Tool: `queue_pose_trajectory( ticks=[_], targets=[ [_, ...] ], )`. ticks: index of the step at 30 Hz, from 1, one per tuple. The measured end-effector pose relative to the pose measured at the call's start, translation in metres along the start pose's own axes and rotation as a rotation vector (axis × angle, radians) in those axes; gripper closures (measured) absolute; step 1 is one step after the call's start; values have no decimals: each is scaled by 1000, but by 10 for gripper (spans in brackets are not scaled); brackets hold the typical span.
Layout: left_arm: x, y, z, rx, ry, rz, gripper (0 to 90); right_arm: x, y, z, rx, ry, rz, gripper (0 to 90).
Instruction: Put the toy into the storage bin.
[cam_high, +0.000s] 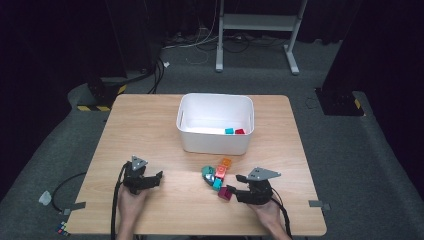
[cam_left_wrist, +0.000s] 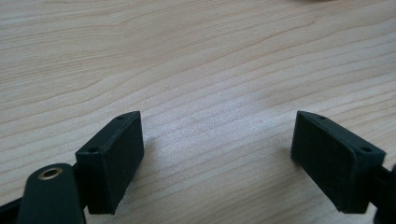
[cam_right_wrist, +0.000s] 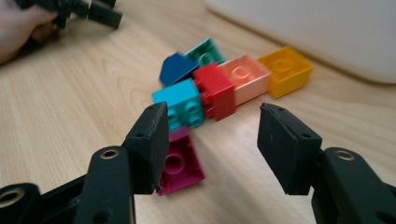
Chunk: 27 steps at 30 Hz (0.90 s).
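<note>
Your right gripper (cam_right_wrist: 212, 140) sits low at the near right of the table (cam_high: 150, 125), jaws spread wide and gripping nothing. The magenta brick (cam_right_wrist: 180, 163) lies on the wood just beside its left jaw, partly hidden by it, at the near end of the brick cluster. Beyond it: teal brick (cam_right_wrist: 180, 100), red brick (cam_right_wrist: 217, 88), pink brick (cam_right_wrist: 245, 77), orange brick (cam_right_wrist: 285, 70). White bin (cam_high: 215, 140) stands farther back. Your left gripper (cam_left_wrist: 217, 149) rests at near left, jaws released over bare wood.
</note>
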<state>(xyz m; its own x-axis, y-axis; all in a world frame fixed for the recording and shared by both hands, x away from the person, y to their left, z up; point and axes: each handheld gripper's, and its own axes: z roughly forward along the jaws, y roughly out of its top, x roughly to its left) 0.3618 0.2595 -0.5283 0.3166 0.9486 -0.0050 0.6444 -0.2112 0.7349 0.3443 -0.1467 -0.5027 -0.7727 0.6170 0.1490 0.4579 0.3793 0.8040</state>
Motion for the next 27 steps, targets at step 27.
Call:
queue_pose_trajectory(
  ticks=[27],
  targets=[
    [0, 0, 0, -1, -1, -1, 172, 23, -5, 26, 106, 22, -62, 519]
  ],
)
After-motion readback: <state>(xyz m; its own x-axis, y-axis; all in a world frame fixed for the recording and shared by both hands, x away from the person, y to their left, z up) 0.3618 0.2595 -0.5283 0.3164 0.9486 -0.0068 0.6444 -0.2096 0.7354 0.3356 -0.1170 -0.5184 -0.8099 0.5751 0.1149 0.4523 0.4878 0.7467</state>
